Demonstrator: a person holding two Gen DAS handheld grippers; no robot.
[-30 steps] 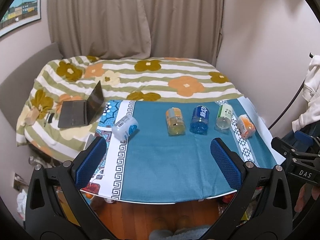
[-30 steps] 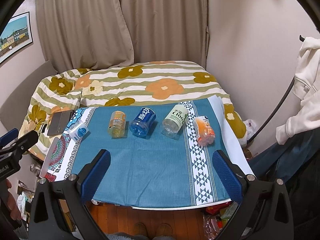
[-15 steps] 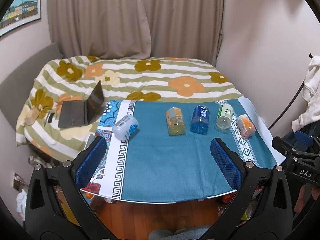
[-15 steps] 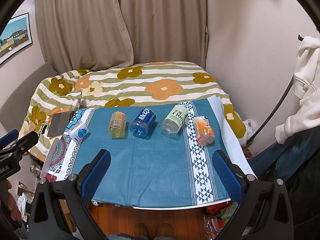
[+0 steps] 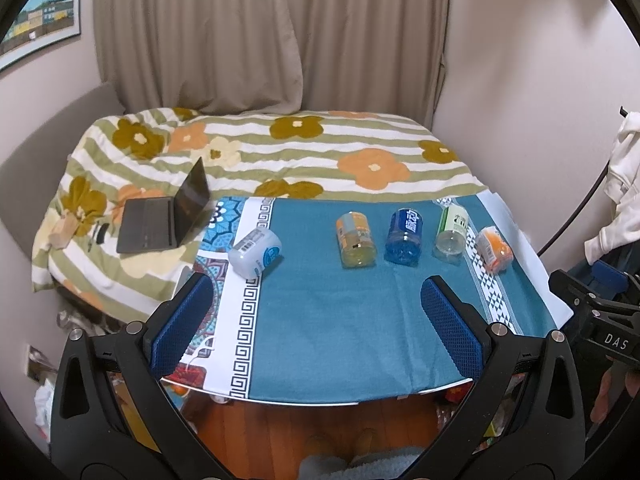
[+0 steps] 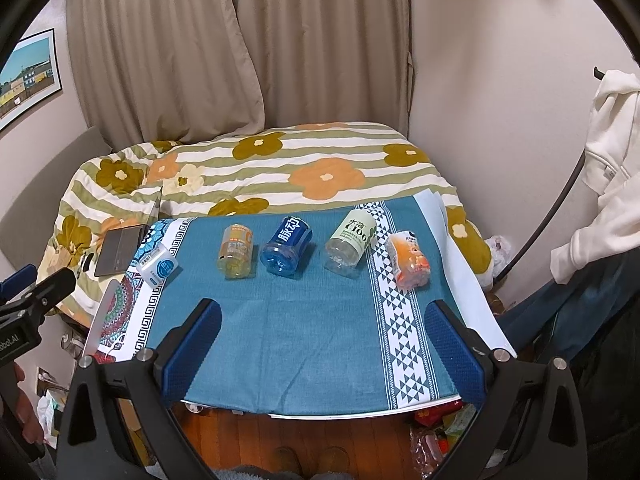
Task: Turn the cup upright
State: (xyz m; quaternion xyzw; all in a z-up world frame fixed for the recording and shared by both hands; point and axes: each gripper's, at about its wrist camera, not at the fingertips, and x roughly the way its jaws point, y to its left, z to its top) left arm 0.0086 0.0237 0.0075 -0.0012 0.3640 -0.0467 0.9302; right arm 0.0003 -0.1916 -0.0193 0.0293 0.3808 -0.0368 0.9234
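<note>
Several cut-bottle cups lie on their sides along the far part of the table's teal cloth (image 5: 340, 320): a white-and-blue one (image 5: 256, 252) at the left, an orange-yellow one (image 5: 356, 240), a blue one (image 5: 405, 237), a clear green-labelled one (image 5: 452, 231) and an orange one (image 5: 495, 249) at the right. The right wrist view shows the same row: white-and-blue cup (image 6: 158, 266), yellow cup (image 6: 236, 251), blue cup (image 6: 286, 246), green-labelled cup (image 6: 352, 245), orange cup (image 6: 408, 259). My left gripper (image 5: 318, 324) and right gripper (image 6: 326, 348) are both open and empty, above the table's near edge.
A bed with a flowered striped quilt (image 5: 280, 152) lies behind the table, with an open laptop (image 5: 168, 216) on it. Curtains hang at the back. A white garment (image 6: 600, 168) hangs at the right. Wooden floor (image 5: 320, 424) shows below the table edge.
</note>
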